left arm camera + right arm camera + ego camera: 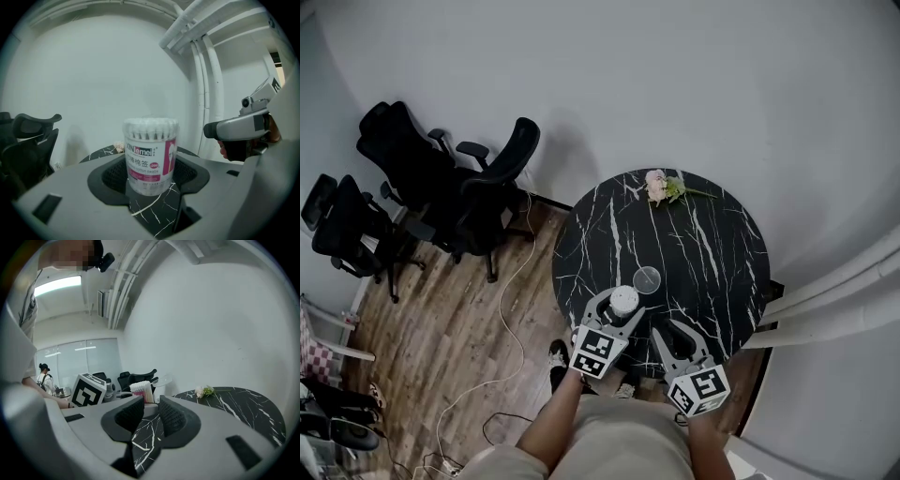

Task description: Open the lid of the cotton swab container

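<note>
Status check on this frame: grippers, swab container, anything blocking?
Copy: left gripper shut on cotton swab container; right gripper open, empty, jaws narrow. Its clear lid off, lying on table beside it. Nothing in the way.

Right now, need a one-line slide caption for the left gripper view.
Left gripper clamps the clear cylindrical plastic cotton swab container, upright on the round black white-veined marble table.

The round, white-veined black counter (pixel 712 244) bears an upright cotton swab container (pixel 624 300) near its front edge, a clear lid (pixel 647 279) just beside it, and a flower (pixel 661 187) at the far rim.
</note>
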Action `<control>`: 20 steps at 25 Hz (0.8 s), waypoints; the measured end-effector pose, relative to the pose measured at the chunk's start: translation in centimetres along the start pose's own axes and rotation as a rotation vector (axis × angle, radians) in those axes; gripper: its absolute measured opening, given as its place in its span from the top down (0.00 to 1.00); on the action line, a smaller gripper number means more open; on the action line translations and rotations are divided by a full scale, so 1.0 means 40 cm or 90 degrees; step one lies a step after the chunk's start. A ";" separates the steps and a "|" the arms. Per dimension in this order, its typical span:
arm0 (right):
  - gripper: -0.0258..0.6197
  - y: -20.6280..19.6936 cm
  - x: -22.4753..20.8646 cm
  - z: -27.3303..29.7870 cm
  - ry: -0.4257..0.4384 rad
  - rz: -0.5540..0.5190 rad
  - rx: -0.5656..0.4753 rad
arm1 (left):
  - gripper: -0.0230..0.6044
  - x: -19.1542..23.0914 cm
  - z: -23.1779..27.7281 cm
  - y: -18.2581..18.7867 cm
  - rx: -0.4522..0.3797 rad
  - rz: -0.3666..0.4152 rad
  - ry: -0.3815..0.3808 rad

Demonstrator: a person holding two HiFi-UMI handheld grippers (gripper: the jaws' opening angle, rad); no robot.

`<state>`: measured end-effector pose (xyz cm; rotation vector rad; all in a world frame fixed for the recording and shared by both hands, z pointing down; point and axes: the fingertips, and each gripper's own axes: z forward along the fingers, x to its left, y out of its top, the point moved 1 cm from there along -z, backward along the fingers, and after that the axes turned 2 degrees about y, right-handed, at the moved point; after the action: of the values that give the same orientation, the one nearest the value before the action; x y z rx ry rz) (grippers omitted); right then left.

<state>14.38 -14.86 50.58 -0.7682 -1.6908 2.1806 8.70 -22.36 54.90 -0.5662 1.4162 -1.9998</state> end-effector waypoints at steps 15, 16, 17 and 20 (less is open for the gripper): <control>0.90 -0.022 0.009 -0.007 0.003 0.012 0.019 | 0.53 -0.016 -0.010 0.007 0.013 0.010 -0.028; 0.90 -0.024 0.012 -0.007 0.007 0.018 0.022 | 0.53 -0.016 -0.010 0.002 0.017 0.010 -0.029; 0.90 -0.026 0.015 -0.006 0.011 0.026 0.024 | 0.53 -0.015 -0.009 -0.003 0.021 0.009 -0.030; 0.90 -0.028 0.022 -0.003 0.015 0.040 0.033 | 0.53 -0.019 -0.007 -0.001 0.024 0.009 -0.032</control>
<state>13.59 -14.00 51.43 -0.8406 -1.6130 2.2398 9.06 -21.63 54.85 -0.5843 1.3456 -1.9824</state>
